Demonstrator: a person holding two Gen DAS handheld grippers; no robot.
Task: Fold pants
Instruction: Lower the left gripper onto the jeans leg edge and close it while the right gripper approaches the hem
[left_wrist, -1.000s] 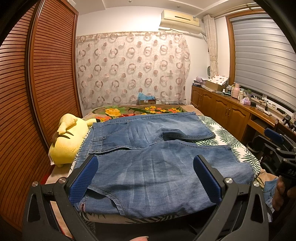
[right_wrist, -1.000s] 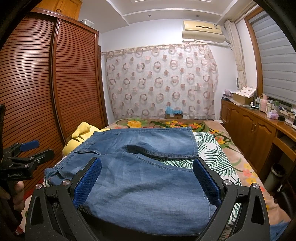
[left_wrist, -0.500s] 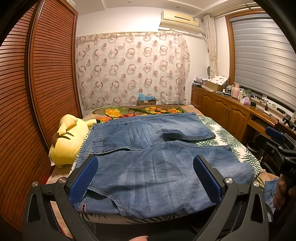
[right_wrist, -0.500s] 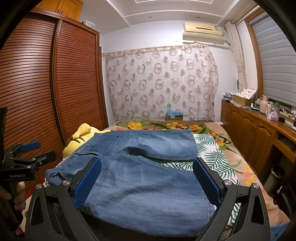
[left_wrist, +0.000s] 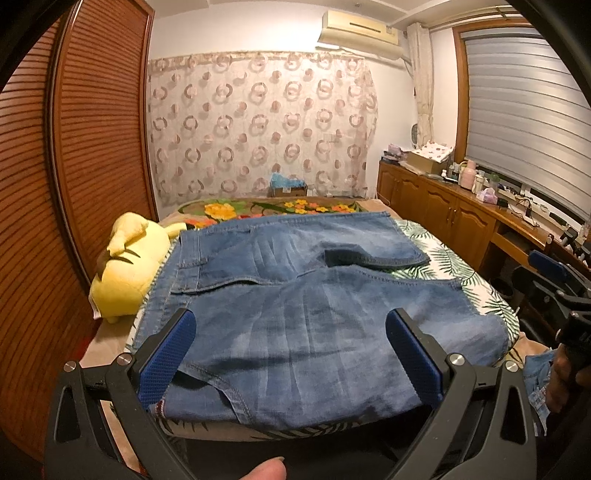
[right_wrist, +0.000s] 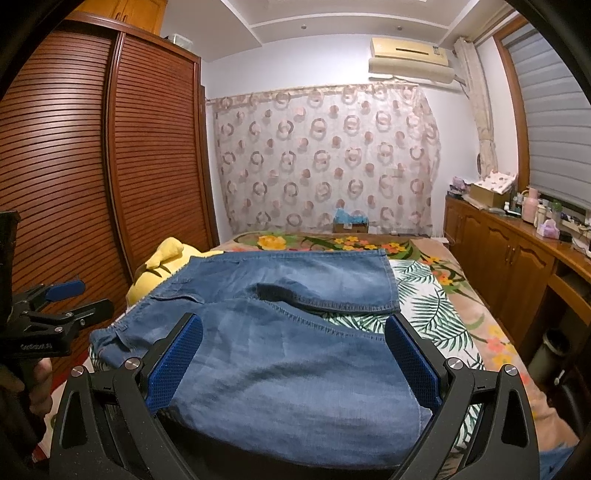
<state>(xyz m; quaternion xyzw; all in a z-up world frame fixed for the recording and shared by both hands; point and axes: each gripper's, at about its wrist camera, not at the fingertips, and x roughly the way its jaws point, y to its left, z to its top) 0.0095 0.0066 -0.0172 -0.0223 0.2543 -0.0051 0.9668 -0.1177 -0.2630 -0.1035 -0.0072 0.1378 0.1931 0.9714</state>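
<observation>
A slatted wooden wardrobe (right_wrist: 92, 166) and ring-patterned curtain (left_wrist: 258, 125) bound the room. On the leaf-print bed (left_wrist: 454, 266) lie soft, faded blue denim pants (left_wrist: 314, 314), spread flat, beside a yellow plush (left_wrist: 125, 266). Left gripper (left_wrist: 290, 354) and right gripper (right_wrist: 293, 363) hover wide open, holding nothing.

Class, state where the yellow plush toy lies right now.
In both wrist views the yellow plush toy lies at the bed's left edge, between the brown slatted wardrobe and the waistband end of the blue denim pants.
</observation>
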